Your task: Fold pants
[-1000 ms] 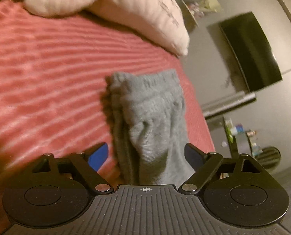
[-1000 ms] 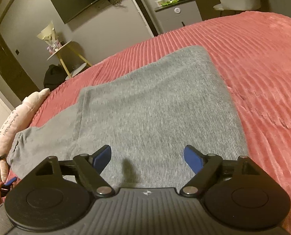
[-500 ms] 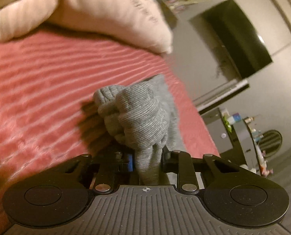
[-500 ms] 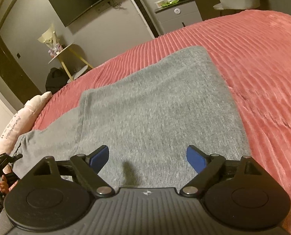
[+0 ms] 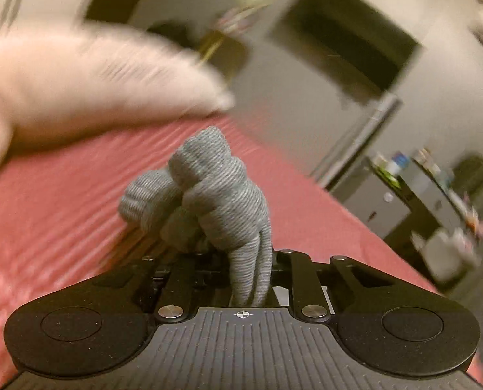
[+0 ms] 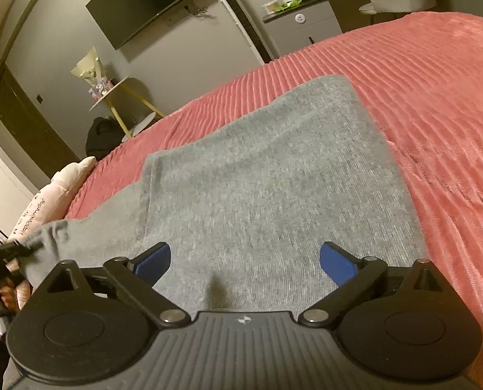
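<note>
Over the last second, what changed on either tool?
The left tool closed on the bunched end of the grey pants and has lifted it off the red bedspread; that view is now motion-blurred. The right tool stayed open, hovering over the flat part of the pants, which hasn't shifted.

Black ribbed right gripper (image 6: 245, 261), blue pads (image 6: 153, 258), silver pivot screws
</note>
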The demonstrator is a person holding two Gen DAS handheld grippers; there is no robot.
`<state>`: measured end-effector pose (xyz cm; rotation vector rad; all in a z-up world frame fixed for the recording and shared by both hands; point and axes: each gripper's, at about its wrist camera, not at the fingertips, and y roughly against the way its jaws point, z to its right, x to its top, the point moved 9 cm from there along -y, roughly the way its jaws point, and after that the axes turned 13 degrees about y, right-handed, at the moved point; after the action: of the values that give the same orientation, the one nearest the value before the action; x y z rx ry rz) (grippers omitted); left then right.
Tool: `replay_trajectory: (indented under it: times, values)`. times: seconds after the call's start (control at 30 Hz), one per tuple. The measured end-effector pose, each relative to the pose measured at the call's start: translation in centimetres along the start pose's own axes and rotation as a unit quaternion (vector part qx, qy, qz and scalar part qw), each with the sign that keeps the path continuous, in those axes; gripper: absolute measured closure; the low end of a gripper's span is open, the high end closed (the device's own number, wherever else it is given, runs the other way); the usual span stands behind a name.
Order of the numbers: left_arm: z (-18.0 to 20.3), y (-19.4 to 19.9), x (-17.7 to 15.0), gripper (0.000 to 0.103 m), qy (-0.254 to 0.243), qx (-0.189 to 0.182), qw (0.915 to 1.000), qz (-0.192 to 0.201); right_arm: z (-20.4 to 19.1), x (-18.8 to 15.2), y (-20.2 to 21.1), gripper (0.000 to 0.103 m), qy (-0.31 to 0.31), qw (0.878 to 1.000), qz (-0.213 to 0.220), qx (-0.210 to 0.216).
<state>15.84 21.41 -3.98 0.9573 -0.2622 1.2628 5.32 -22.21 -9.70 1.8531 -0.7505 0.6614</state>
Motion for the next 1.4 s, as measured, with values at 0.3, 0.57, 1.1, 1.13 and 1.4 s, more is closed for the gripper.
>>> replay_trajectory:
  times: [0.3,0.57,1.1,1.13,1.4]
  values:
    - [19.9,5.4,-12.9,0.082,-0.271,-0.162,0.9475,-0.047,1.9,0.6,2.0,0.004,-0.078,0.996,0.042,0.013]
    - [21.8,3.1,-31.1,0.065,-0.478,-0.059,0.86,-0.168,3.0,0.8,3.3,0.005,-0.117,0.991,0.064,0.03]
    - [9.3,4.1,-15.4,0.006,0.013,0.046,0.9942,-0.096,-1.6,0.9,1.4,0.005,-0.143,0.982,0.026,0.124]
    - [9.1,3.7,-15.7,0.006,0.022,0.049,0.9929,-0.106,-1.7,0.5,0.6,0.005,-0.157,0.98,0.014,0.125]
    - [8.5,3.6,-16.5,0.006,0.03,0.038,0.991,-0.125,-4.9,0.2,-3.7,0.056,-0.155,0.982,-0.021,0.108]
